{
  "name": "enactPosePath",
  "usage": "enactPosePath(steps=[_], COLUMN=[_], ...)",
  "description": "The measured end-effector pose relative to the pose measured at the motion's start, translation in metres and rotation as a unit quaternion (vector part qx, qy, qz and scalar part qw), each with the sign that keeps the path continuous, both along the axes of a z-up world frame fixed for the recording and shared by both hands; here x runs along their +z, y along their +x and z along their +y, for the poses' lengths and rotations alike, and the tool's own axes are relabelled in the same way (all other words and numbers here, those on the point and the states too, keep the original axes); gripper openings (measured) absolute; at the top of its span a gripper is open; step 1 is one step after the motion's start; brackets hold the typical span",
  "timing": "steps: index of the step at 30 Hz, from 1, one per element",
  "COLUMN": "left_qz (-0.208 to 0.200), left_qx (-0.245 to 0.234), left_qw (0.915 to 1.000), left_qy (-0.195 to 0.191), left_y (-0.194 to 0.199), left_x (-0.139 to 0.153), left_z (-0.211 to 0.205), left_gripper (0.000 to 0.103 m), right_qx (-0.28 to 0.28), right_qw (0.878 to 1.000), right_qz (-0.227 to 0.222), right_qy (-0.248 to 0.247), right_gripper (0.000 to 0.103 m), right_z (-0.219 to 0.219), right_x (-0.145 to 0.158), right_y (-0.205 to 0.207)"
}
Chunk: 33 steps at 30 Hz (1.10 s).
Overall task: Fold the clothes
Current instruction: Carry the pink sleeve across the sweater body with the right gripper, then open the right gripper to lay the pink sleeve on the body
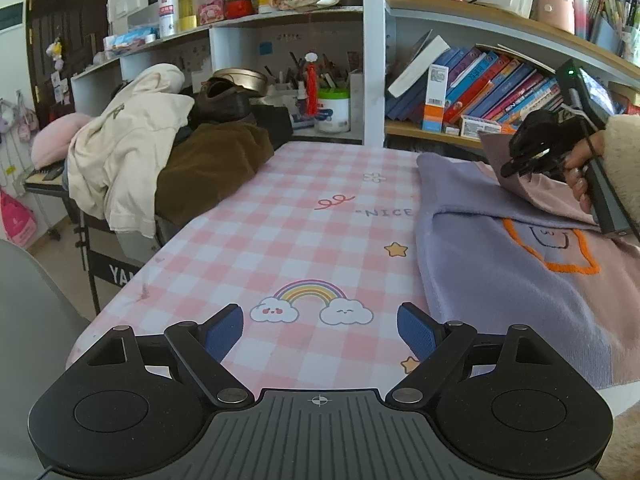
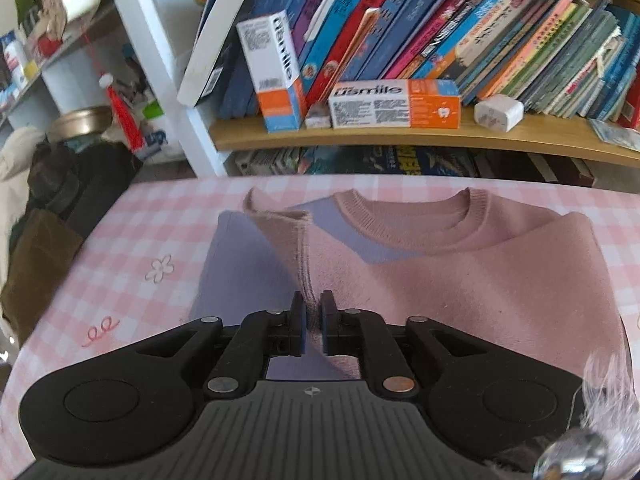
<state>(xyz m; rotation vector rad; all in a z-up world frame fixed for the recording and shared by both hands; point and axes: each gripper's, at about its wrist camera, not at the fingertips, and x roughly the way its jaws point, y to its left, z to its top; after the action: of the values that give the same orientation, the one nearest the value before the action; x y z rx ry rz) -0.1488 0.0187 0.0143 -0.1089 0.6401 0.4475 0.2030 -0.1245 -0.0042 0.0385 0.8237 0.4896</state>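
Leaning books and toothpaste boxes fill the shelf.

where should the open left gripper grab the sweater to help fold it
Grip the sweater at its lavender left edge, coming in low from the left over the tablecloth. That edge lies flat and free, facing the open left gripper; the right gripper holds the pink sleeve.

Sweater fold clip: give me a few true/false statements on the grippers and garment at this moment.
1. The right gripper is shut on a fold of the sweater. True.
2. The left gripper grips the sweater hem. False: it is open, over bare tablecloth.
3. The sweater is pink and lavender. True.
4. The sweater's collar points toward the person. False: the collar lies at the far side, near the bookshelf.
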Motion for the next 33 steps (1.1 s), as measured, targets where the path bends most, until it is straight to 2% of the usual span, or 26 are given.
enactPosePath(steps=[1,3,8,13,20,26,33], left_qz=[0.000,-0.001,-0.005,-0.011,-0.016,-0.016,-0.008], left_qx=[-0.002,-0.005,-0.017,-0.042,-0.067,-0.090,-0.107], left_qw=[1.0000,1.0000,0.9998,0.9991,0.9975,0.9955,0.9934], left_qy=[0.001,0.001,0.000,-0.003,-0.014,-0.026,-0.041], left_y=[0.000,0.001,0.007,0.018,0.036,0.049,0.065], left_x=[0.000,0.000,0.001,0.001,0.000,-0.004,-0.010], left_z=[0.000,0.000,-0.003,-0.010,-0.018,-0.026,-0.031], left_gripper=[0.087,0.087,0.087,0.087,0.087,0.087,0.087], right_qx=[0.003,0.013,0.035,0.045,0.035,0.007,-0.057], right_qw=[1.000,1.000,0.999,0.999,0.999,0.999,0.998], right_qz=[-0.001,-0.003,-0.007,-0.011,-0.028,-0.045,-0.036], right_qy=[-0.001,0.001,0.009,0.025,0.015,-0.004,-0.015], right_gripper=[0.013,0.036,0.045,0.047,0.053,0.053,0.053], right_z=[0.001,0.001,-0.002,-0.019,-0.063,-0.110,-0.167], right_x=[0.000,0.002,0.010,0.022,0.028,0.025,0.013], right_y=[-0.001,-0.004,-0.015,-0.034,-0.068,-0.100,-0.138])
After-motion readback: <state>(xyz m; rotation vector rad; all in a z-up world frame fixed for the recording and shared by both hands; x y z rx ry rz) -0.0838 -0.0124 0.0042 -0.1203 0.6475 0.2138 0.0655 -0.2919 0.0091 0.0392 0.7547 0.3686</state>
